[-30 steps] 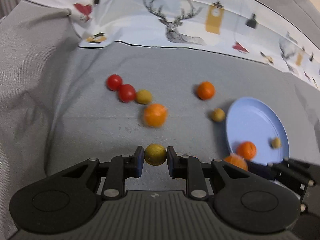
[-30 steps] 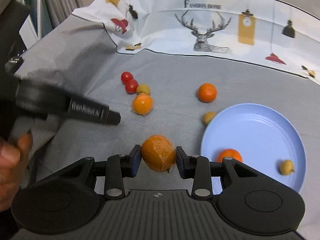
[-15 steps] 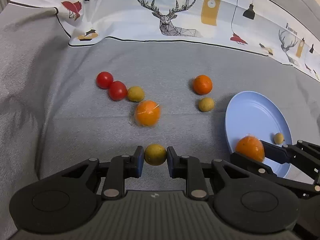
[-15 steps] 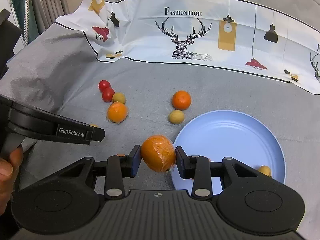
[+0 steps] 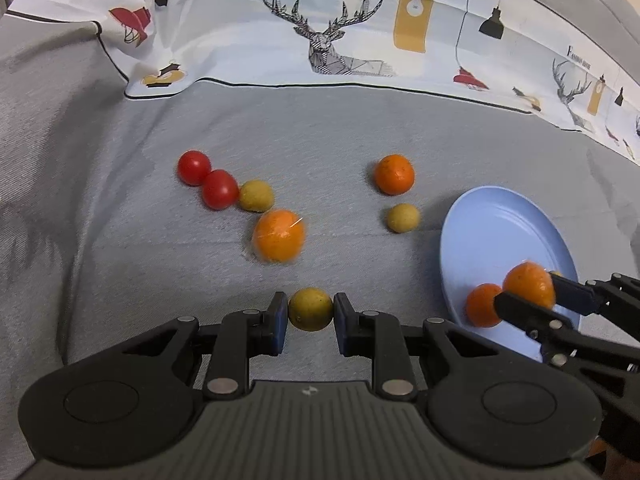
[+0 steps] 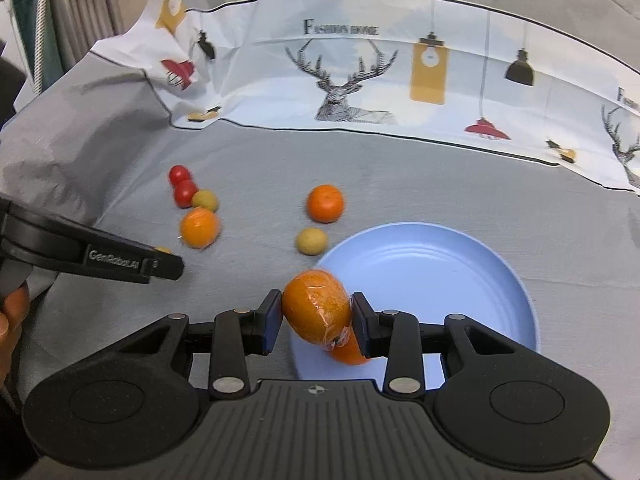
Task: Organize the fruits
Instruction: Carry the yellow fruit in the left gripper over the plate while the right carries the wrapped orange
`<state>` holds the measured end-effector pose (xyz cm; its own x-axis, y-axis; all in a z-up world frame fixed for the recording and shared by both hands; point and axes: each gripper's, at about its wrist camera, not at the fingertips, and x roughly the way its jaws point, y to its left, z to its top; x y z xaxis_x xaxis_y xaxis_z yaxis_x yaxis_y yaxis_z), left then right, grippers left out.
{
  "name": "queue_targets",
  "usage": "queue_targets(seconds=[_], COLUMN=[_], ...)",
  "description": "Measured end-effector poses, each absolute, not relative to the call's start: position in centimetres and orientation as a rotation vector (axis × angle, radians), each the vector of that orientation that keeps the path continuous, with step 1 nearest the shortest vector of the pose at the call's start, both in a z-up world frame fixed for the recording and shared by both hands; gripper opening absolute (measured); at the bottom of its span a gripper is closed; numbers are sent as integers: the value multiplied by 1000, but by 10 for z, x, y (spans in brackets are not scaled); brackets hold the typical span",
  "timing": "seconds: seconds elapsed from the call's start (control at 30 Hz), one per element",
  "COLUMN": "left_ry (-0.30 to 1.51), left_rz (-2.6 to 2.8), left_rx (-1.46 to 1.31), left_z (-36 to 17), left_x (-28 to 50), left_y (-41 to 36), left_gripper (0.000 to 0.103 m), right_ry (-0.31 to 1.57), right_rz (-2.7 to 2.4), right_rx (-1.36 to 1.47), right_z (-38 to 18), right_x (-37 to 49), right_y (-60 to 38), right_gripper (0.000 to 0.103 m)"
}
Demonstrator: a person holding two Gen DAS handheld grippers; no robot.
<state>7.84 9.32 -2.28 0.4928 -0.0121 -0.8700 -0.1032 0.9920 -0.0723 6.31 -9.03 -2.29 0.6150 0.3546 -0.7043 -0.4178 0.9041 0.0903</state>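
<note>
My left gripper (image 5: pixel 311 317) is shut on a small yellow-green fruit (image 5: pixel 311 309), held above the grey cloth. My right gripper (image 6: pixel 316 318) is shut on a wrapped orange (image 6: pixel 316 312), which hangs over the near left rim of the light blue plate (image 6: pixel 440 268). In the left wrist view the right gripper (image 5: pixel 528 295) and its wrapped orange (image 5: pixel 529 284) hang over the plate (image 5: pixel 500 236). Another orange (image 5: pixel 483 305) lies on the plate, partly hidden under the held one (image 6: pixel 350 354).
On the grey cloth (image 5: pixel 340 128) lie two red tomatoes (image 5: pixel 194 167) (image 5: pixel 220 189), a yellow-green fruit (image 5: pixel 256 196), a wrapped orange (image 5: pixel 279 235), a bare orange (image 5: pixel 394 174) and another yellow-green fruit (image 5: pixel 403 218). A printed cloth (image 5: pixel 328 32) covers the back. A hand (image 6: pixel 10 316) shows at left.
My right gripper has carried the wrapped orange to the right, from beside the plate to over its near rim. The left gripper kept hold of the small fruit and barely moved.
</note>
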Motion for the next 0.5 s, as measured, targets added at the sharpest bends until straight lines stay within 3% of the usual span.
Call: queue_targets(seconds=[0.5], left_ry=[915], left_rz=[-101], left_rx=[-223], left_z=[-6], left_x=[85], left_y=[63], left_gripper=[27], right_ry=[746], right_rz=[254], right_rx=[8], right_z=[-13], right_x=[71], right_y=[-182], right_gripper=[39])
